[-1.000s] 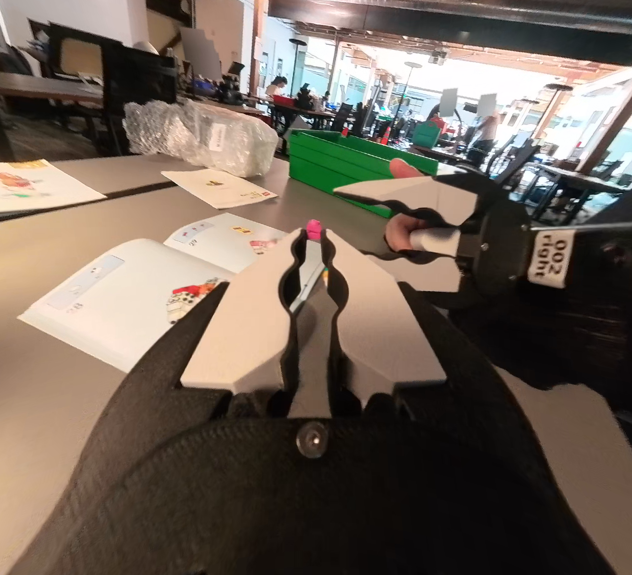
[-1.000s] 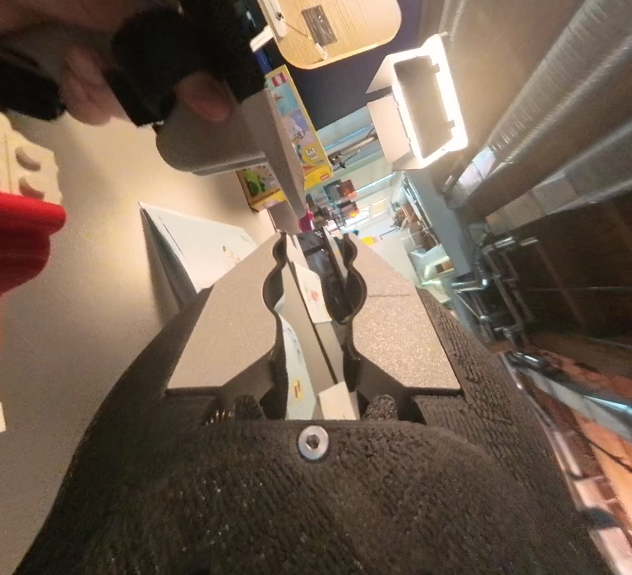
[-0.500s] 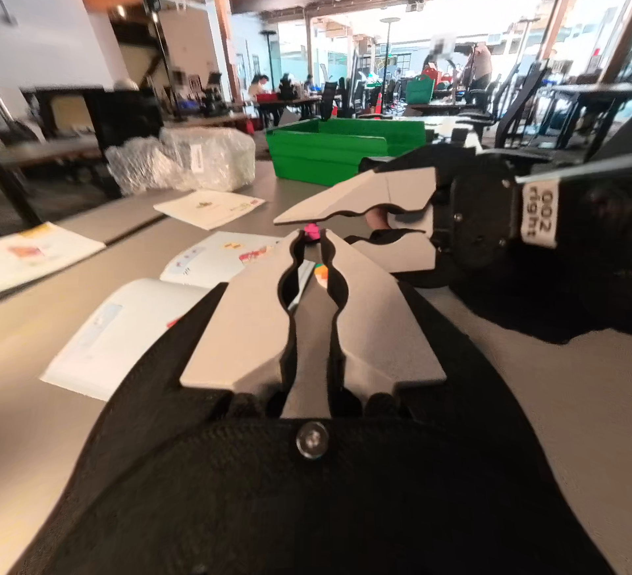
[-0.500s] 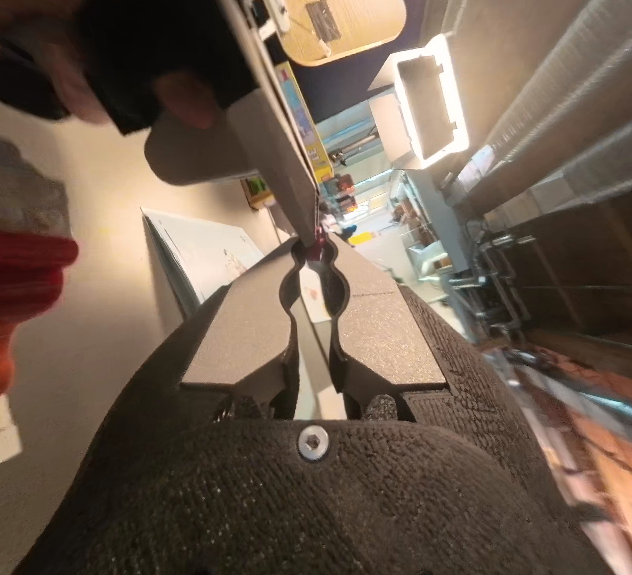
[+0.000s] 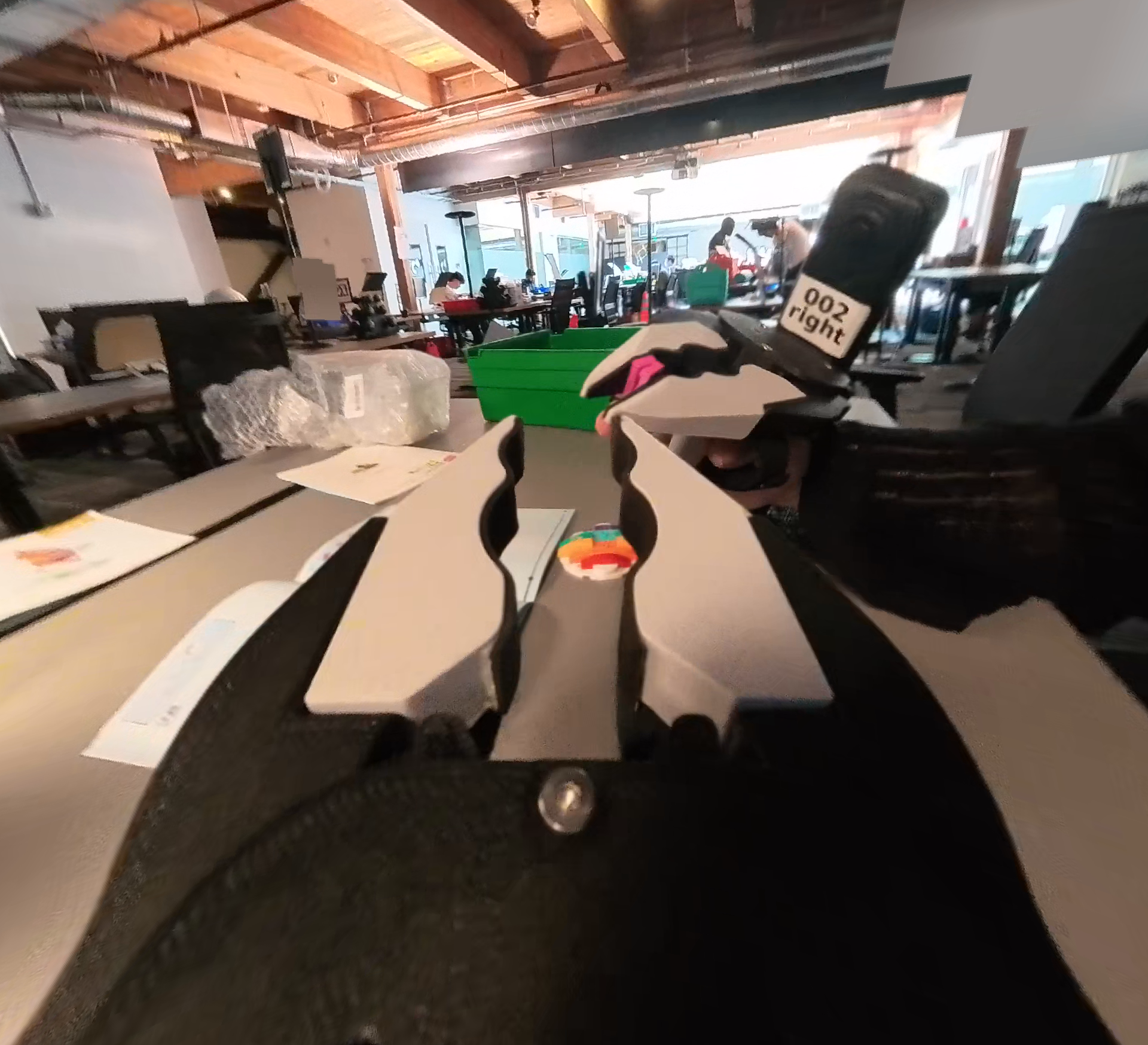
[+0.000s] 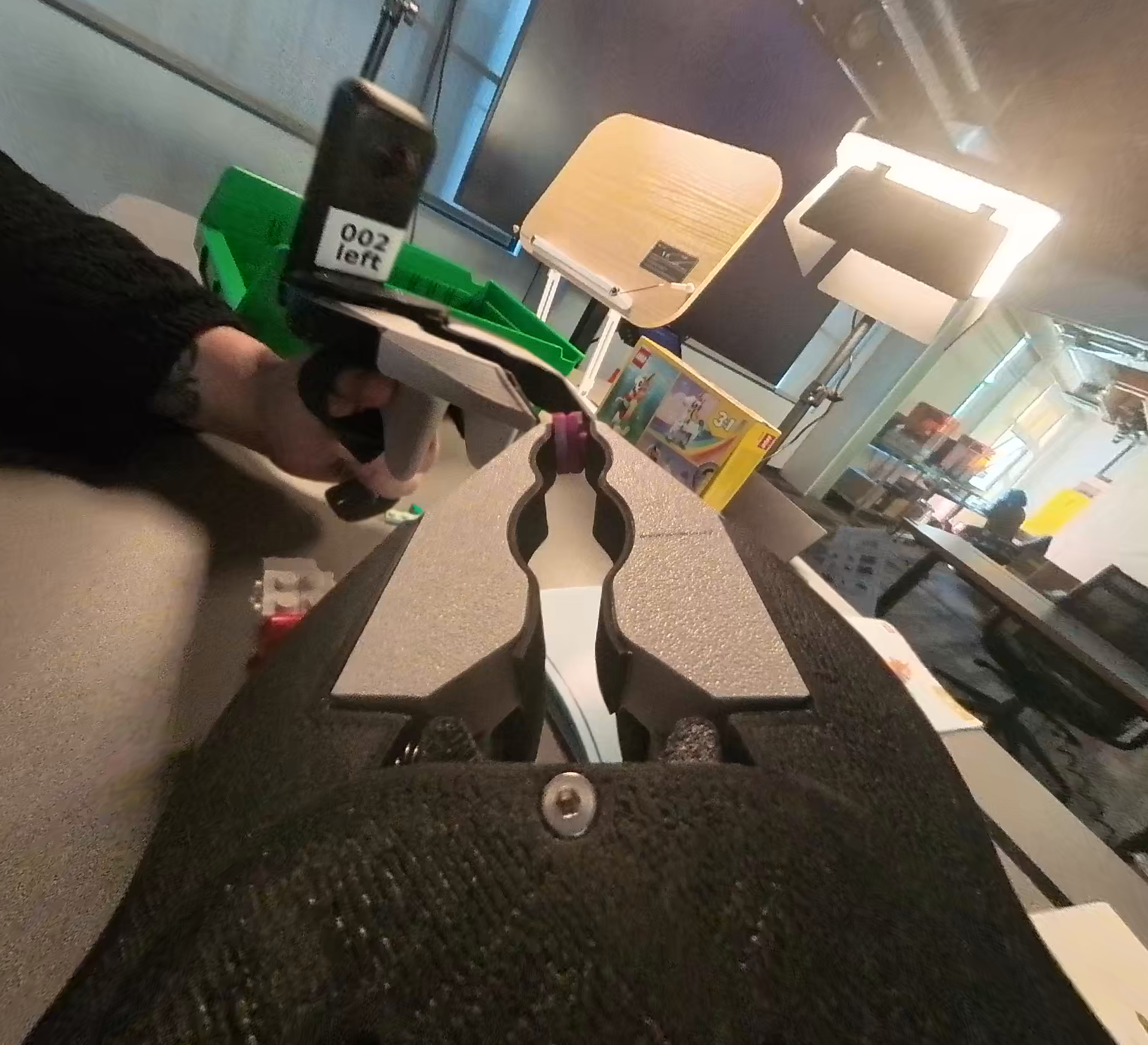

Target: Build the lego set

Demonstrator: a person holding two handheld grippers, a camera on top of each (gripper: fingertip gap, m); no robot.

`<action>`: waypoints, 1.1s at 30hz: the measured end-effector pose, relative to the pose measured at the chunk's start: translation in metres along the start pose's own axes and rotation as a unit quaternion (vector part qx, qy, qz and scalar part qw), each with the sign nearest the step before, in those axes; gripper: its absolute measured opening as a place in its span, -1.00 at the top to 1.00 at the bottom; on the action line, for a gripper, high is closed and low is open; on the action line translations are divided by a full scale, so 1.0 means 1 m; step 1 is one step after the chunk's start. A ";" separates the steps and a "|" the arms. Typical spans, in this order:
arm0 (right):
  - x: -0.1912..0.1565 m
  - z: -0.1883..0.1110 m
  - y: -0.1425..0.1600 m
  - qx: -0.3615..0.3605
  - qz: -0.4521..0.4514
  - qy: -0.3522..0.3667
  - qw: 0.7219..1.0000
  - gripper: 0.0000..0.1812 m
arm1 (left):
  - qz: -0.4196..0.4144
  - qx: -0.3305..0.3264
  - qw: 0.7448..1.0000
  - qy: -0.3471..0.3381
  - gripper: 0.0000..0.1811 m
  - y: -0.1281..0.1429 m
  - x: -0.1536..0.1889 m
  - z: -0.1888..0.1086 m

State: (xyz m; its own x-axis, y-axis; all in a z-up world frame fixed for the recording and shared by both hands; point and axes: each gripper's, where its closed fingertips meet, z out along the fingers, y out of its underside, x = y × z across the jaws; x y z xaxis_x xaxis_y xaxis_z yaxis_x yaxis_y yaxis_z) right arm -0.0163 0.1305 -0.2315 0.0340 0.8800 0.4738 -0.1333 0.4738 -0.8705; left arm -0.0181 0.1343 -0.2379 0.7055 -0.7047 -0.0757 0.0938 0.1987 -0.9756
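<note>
**Pink piece in my right hand-held gripper, left one wide**

The green bin [image 5: 540,387] sits at twelve o'clock on the grey surface [image 5: 74,673] in my left view; I cannot tell what is in it from this low angle. In my right view the lego box [image 6: 683,418] stands closed at one o'clock.

My right hand-held gripper [image 6: 566,436] is nearly closed, pinching a small pink piece [image 6: 568,443] at its tips. From my left view that same gripper [image 5: 612,387] hangs at one o'clock, raised off the surface, tips pointing toward nine o'clock, with the pink piece [image 5: 643,378] showing between them.

My left hand-held gripper [image 5: 566,443] is spread wide and holds nothing. Between its fingers, on the surface, lies the small round lego build [image 5: 596,554] in orange, red, white and teal, just beside the edge of the open instruction booklet [image 5: 534,543]. My left hand [image 6: 267,400] grips the handle, sleeve resting low near the surface.
</note>
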 end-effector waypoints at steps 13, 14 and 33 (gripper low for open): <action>0.019 -0.007 -0.015 0.105 0.283 -0.036 0.953 0.92 | 0.078 -0.039 0.995 -0.057 0.64 0.012 -0.004 0.005; 0.015 -0.004 -0.013 0.099 0.331 -0.062 0.936 0.92 | 0.120 -0.045 0.988 -0.080 0.63 0.012 -0.007 0.004; -0.044 0.002 -0.003 -0.001 0.500 -0.258 0.826 0.92 | 0.436 -0.048 0.893 -0.097 0.78 0.011 0.033 0.010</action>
State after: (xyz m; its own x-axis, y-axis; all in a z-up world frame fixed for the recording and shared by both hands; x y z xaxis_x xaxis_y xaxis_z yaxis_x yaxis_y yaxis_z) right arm -0.0189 0.0906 -0.2493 -0.5202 0.6998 -0.4896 0.1624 -0.4818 -0.8611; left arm 0.0133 0.1200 -0.2491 0.5907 -0.1766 -0.7873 -0.6053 0.5482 -0.5771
